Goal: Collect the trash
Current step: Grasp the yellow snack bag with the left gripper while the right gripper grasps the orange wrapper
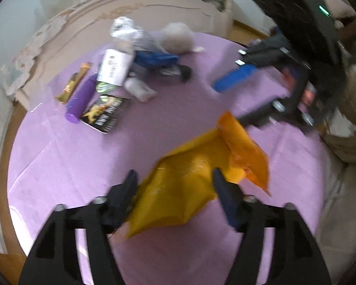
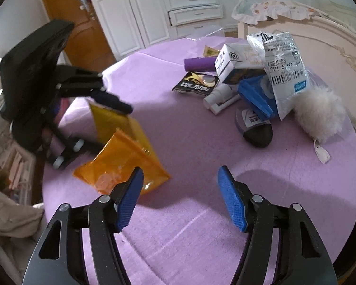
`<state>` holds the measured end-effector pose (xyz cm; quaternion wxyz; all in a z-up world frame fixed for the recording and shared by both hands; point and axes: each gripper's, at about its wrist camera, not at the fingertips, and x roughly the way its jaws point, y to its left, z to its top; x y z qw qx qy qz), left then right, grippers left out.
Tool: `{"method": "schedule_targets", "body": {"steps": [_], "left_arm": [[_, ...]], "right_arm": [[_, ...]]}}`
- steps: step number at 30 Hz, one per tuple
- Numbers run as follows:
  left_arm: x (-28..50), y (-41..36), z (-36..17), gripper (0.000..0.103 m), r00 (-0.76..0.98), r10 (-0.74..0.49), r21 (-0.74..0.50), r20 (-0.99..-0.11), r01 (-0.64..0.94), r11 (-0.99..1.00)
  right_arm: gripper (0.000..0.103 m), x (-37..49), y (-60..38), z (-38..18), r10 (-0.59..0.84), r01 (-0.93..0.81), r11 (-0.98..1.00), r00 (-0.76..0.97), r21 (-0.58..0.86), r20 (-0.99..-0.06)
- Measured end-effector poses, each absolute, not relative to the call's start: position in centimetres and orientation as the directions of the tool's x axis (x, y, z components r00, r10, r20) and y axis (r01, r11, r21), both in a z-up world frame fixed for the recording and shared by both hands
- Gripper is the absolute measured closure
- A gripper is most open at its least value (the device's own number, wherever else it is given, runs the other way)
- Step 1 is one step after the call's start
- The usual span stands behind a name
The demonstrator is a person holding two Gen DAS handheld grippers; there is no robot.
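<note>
While the yellow-orange bag (image 1: 189, 180) hangs crumpled between the left gripper (image 1: 174, 178)'s fingers (image 1: 128, 190), blur hides whether the pads actually press it, so I cannot tell if it is gripped; its lower end touches the purple-covered bed (image 1: 83, 154) just beside the right gripper (image 2: 180, 185)'s left finger. That gripper's blue-padded fingers (image 2: 230, 199) stand apart with nothing between them, above bare cover. Well beyond both pairs of fingertips lies a heap of trash: a silver printed pouch (image 2: 282, 66), a white carton (image 2: 235, 59), a blue wrapper (image 2: 256, 97), a purple tube (image 2: 199, 64), a black packet (image 2: 197, 83), a gold stick wrapper (image 1: 73, 83) and a white fluffy ball (image 2: 320, 116), near the cream headboard (image 2: 332, 47).
</note>
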<state>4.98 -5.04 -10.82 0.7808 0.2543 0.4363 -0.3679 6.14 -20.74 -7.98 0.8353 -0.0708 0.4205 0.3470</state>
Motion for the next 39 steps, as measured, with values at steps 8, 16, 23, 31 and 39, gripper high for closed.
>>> {"method": "schedule_targets", "body": {"steps": [8, 16, 23, 31, 39], "left_arm": [[4.5, -4.9, -11.2, 0.028, 0.395, -0.342, 0.132, -0.853, 0.796, 0.591], [4.6, -5.6, -12.0, 0.042, 0.453, -0.323, 0.146, -0.831, 0.737, 0.660], [4.7, -3.6, -11.7, 0.058, 0.501, -0.293, 0.109, -0.815, 0.628, 0.770], [3.3, -2.0, -11.1, 0.060, 0.520, -0.273, 0.101, -0.809, 0.581, 0.808], [5.0, -0.4, -10.3, 0.082, 0.533, -0.284, 0.018, -0.797, 0.492, 0.871]], "right_arm": [[0.032, 4.5, -20.5, -6.8, 0.634, -0.684, 0.674, 0.341, 0.279, -0.694], [0.031, 3.4, -16.5, -8.3, 0.569, -0.692, 0.689, 0.331, 0.216, -0.753], [0.054, 4.6, -16.2, -8.6, 0.539, -0.638, 0.737, 0.358, 0.222, -0.763], [0.064, 5.4, -18.3, -8.3, 0.554, -0.570, 0.775, 0.403, 0.273, -0.728], [0.064, 5.4, -21.0, -7.6, 0.591, -0.531, 0.780, 0.451, 0.331, -0.669]]}}
